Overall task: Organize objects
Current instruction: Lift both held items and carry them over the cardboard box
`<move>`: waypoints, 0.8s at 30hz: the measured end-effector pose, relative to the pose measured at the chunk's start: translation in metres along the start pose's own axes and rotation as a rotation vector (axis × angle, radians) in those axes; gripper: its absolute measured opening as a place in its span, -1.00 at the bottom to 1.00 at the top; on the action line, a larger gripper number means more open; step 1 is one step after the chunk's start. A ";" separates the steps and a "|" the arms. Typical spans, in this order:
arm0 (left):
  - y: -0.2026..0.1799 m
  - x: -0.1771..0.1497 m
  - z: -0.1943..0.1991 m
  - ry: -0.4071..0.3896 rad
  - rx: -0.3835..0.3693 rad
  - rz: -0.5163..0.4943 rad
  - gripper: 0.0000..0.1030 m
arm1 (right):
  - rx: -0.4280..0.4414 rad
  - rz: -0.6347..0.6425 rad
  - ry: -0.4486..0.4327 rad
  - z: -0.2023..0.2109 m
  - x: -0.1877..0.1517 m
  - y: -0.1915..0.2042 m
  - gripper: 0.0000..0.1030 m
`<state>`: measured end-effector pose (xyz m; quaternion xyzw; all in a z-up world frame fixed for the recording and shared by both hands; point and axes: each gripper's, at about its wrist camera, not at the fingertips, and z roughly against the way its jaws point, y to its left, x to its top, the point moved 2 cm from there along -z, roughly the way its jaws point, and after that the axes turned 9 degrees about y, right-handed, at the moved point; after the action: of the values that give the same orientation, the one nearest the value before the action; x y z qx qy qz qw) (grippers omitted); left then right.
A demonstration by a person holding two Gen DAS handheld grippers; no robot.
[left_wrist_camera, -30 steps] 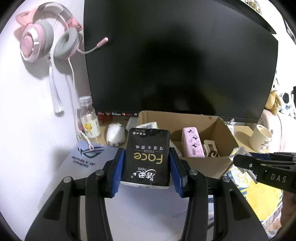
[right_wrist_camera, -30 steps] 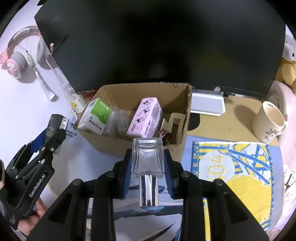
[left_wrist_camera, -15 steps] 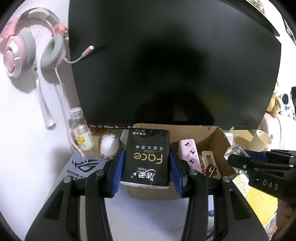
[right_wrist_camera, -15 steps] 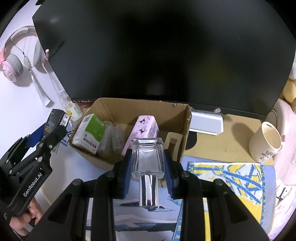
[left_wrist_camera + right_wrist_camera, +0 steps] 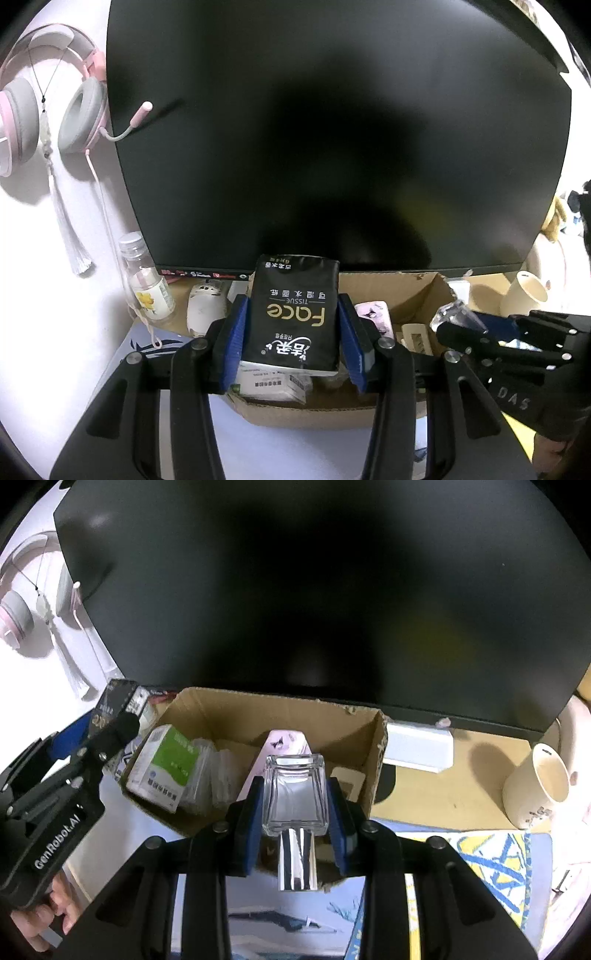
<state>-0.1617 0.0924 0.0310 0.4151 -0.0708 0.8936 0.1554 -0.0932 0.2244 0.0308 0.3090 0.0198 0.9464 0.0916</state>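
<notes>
Below black monitor, wooden desk; left hand-held gripper clamps tissue pack, right hand-held gripper glass bottle.

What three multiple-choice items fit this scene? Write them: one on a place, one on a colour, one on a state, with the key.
1. Where is the pink cartoon-print pack?
A. inside the cardboard box
B. on the yellow-and-blue mat
C. beside the cream mug

2. What colour is the tissue pack in the left gripper?
A. green
B. black
C. pink

3. What is the right gripper doing?
A. open, holding nothing
B. shut on the mug
C. shut on a clear glass bottle

Key: 1 A, it lies between the box walls; 2 B, black wrapper with gold print; 3 C, the jaws press both sides of the bottle.
</notes>
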 end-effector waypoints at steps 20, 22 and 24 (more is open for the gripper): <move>-0.022 -0.007 -0.032 0.063 0.034 -0.050 -0.12 | 0.066 -0.024 -0.063 -0.022 -0.007 -0.019 -0.34; -0.024 -0.008 -0.034 0.064 0.018 -0.053 -0.11 | 0.071 -0.017 -0.070 -0.023 -0.007 -0.019 -0.34; -0.026 -0.008 -0.036 0.064 -0.002 -0.056 -0.11 | 0.069 -0.010 -0.076 -0.024 -0.007 -0.019 -0.33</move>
<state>-0.1737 0.1243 0.0016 0.3879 -0.0547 0.9017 0.1831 -0.0985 0.2421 0.0059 0.3475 0.0503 0.9324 0.0863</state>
